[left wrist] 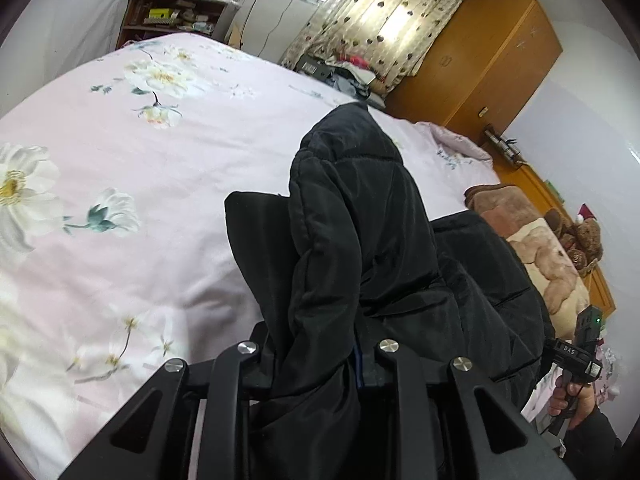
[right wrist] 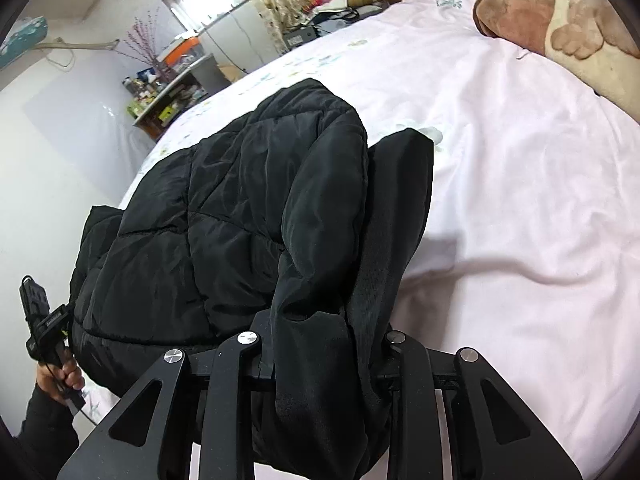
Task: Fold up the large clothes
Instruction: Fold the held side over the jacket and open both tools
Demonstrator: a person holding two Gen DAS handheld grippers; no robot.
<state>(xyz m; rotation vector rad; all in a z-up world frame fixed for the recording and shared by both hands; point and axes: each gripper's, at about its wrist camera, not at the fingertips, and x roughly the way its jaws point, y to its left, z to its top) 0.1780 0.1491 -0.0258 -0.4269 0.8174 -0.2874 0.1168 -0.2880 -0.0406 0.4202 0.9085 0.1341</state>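
Note:
A black quilted puffer jacket hangs bunched over a bed with a pink floral cover. My left gripper is shut on a thick fold of it; one finger shows at the left and fabric covers the other. My right gripper is shut on another fold of the same jacket, with one finger showing at the right. Each view catches the other gripper held in a hand: the right one and the left one. The jacket's lower part is hidden behind the gripper frames.
A brown and cream plush blanket lies at the head of the bed. An orange wooden wardrobe, a patterned curtain and a cluttered shelf stand beyond the bed. Pink cover stretches out to the jacket's right.

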